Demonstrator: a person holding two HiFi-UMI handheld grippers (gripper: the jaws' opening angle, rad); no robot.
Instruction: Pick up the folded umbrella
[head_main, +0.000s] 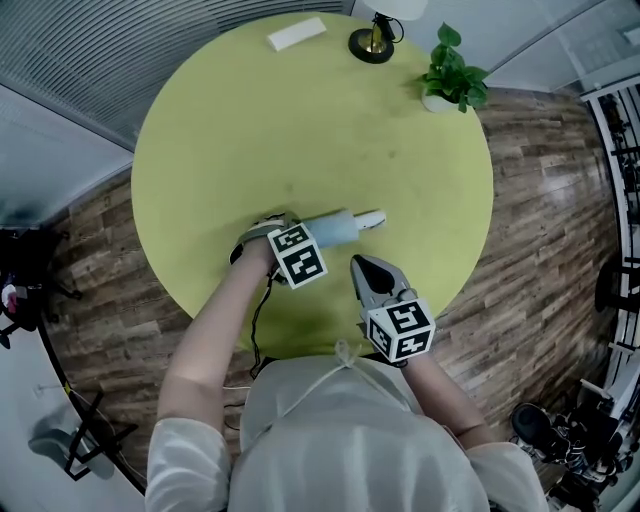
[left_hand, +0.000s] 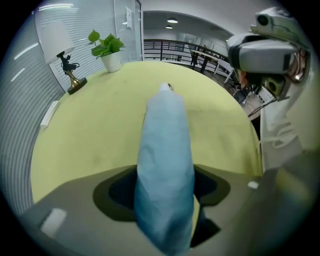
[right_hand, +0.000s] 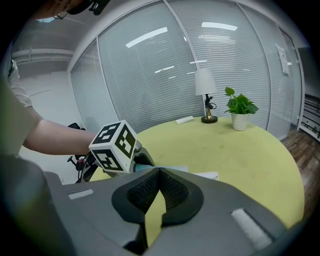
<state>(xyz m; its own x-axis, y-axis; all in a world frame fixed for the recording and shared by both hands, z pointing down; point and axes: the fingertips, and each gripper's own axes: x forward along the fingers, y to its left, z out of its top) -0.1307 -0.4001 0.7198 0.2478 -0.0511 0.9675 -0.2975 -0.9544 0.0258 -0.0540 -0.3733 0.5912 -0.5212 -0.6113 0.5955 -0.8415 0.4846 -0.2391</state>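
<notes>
Bright, even indoor light from a ceiling lamp (left_hand: 172, 21), mirrored as streaks in the glass partition (right_hand: 150, 75), casts only soft shadows on the yellow-green desk (head_main: 300, 130); both gripper views bow and darken toward their edges, and the near blue umbrella (left_hand: 165, 175) is blurred.

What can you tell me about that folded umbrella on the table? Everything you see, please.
The folded umbrella is a slim, wrinkled roll of what looks like pale blue fabric with a white end. It lies flat on the round yellow-green table, near the person. The left hand-held gripper straddles its other end, jaws closing either side, pads not visibly pressing yet.
</notes>
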